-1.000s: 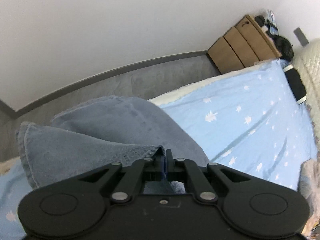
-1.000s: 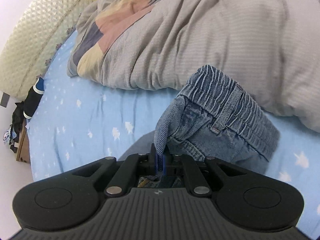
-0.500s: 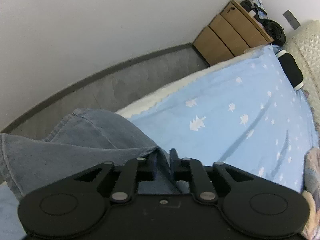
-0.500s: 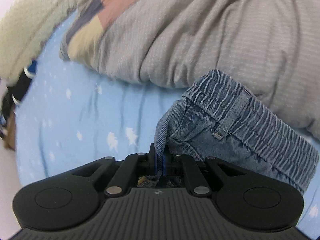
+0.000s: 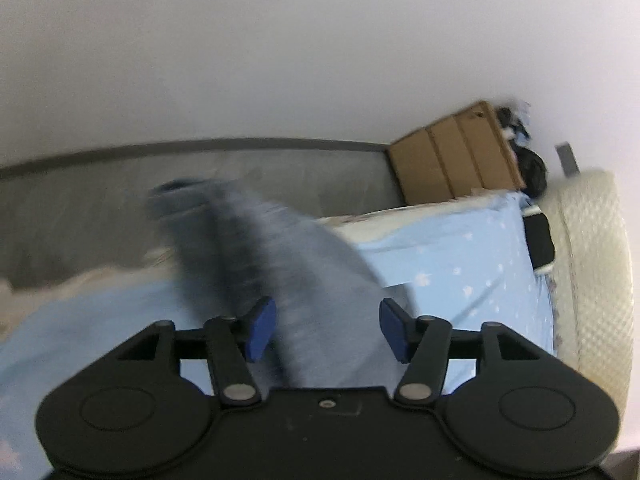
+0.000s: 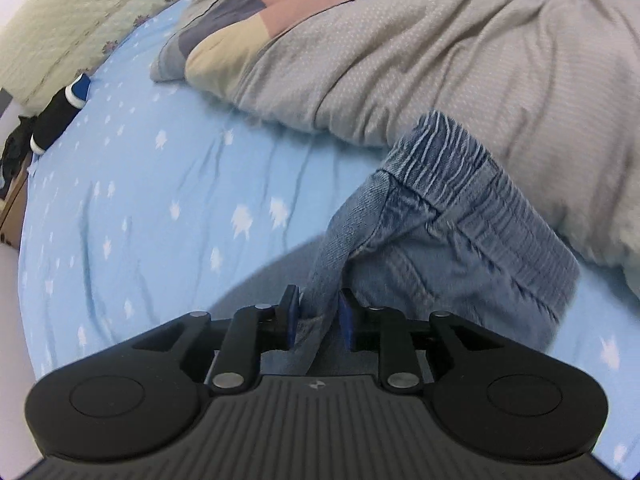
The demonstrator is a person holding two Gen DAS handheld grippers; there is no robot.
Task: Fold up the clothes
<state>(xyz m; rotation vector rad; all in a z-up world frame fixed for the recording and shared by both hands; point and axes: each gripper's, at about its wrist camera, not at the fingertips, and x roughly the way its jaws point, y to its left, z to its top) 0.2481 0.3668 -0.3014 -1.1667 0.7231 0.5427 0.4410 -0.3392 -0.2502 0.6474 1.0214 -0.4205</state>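
Opening on both sides, blue pads drawing apart: left gripper (image 5: pixel 327 330) spread fairly wide, a blurred fold of the jeans (image 5: pixel 280 264) lying between the pads but no longer pinched; right gripper (image 6: pixel 318 320) parted only a little, a strip of denim by the waistband (image 6: pixel 480 192) threading the narrow gap, seemingly loose. Letting go after laying a fold, by the look of it. Next, probably: backing both clear without dragging cloth, then finding fresh edges for another fold. Pale washed denim, elasticated gathered waist, soft and limp, resting on the blue star-print sheet (image 6: pixel 168 184) just beside a rumpled grey duvet (image 6: pixel 460 60). Far end too smeared to read.
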